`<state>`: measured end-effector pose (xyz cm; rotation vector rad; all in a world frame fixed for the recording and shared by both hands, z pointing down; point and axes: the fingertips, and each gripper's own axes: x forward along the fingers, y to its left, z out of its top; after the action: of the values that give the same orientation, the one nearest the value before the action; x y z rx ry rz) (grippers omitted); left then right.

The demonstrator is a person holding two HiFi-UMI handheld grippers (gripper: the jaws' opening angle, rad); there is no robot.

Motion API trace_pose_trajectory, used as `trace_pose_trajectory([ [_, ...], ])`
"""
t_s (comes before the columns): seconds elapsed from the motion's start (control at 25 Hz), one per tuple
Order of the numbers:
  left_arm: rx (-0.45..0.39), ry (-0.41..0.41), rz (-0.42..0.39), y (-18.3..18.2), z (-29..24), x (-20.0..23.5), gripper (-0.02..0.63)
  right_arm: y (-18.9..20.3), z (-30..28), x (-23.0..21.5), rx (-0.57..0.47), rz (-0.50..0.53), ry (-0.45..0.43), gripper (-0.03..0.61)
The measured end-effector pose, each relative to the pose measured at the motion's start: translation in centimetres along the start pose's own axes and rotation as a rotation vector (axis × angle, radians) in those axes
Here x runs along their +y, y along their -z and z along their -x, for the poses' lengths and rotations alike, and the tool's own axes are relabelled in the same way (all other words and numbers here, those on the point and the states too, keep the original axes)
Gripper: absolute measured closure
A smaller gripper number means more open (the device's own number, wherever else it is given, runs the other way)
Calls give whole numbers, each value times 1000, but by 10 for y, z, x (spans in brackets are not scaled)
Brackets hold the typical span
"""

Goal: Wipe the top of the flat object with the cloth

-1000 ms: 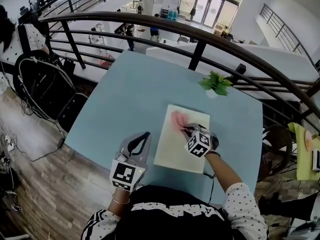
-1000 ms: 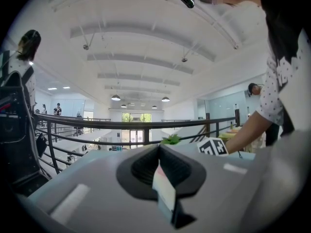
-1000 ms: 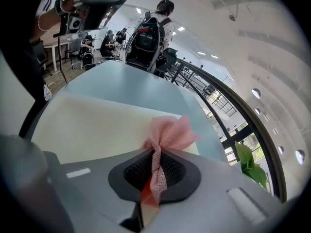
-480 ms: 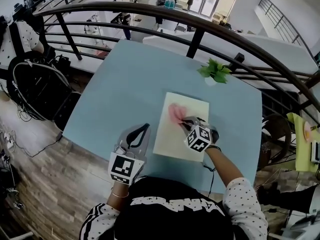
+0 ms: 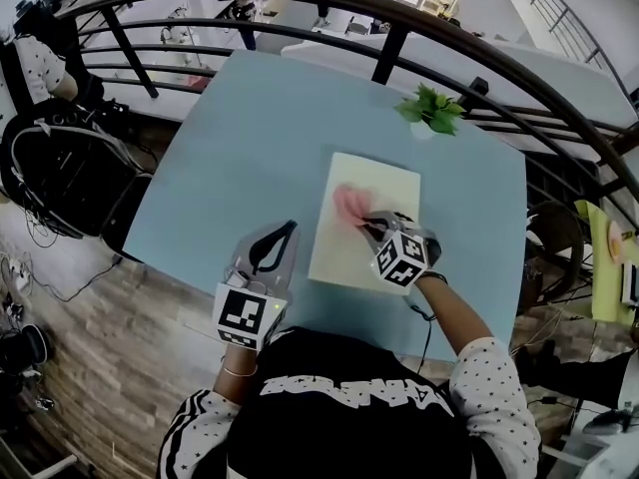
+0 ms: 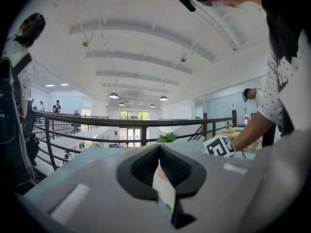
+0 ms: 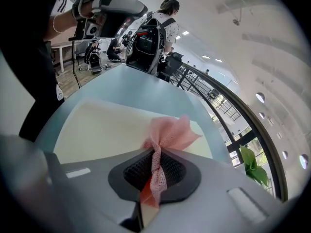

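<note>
A flat cream board (image 5: 367,230) lies on the light blue table (image 5: 230,158). A pink cloth (image 5: 349,206) rests on the board's far half, bunched and fanned out ahead of the jaws. My right gripper (image 5: 369,226) is shut on the cloth, and a twisted tail of the cloth (image 7: 156,165) runs back between its jaws (image 7: 154,171) over the board (image 7: 102,127). My left gripper (image 5: 289,231) hovers left of the board near the table's front edge. It is shut with nothing in it (image 6: 163,181).
A small green plant (image 5: 431,110) in a white pot stands beyond the board near the far edge. A dark curved railing (image 5: 399,18) runs behind the table. A backpack and cables (image 5: 60,168) sit on the floor at the left.
The right gripper has dragged the pink cloth a little nearer along the board. The left gripper has stayed beside the board. The head view has shifted slightly.
</note>
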<state>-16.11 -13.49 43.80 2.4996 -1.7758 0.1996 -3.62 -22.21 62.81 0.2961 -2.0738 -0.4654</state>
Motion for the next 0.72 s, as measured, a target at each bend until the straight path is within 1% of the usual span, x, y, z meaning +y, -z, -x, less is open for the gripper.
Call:
trace_pose_trajectory([
  [0.4, 6, 18, -5, -10, -3, 3, 614, -13, 13, 18, -23, -7, -68, 571],
  [0.6, 11, 22, -5, -8, -8, 3, 614, -15, 19, 34, -56, -34, -136, 569],
  [0.72, 13, 27, -6, -7, -12, 0, 614, -15, 24, 44, -66, -11, -162, 569],
])
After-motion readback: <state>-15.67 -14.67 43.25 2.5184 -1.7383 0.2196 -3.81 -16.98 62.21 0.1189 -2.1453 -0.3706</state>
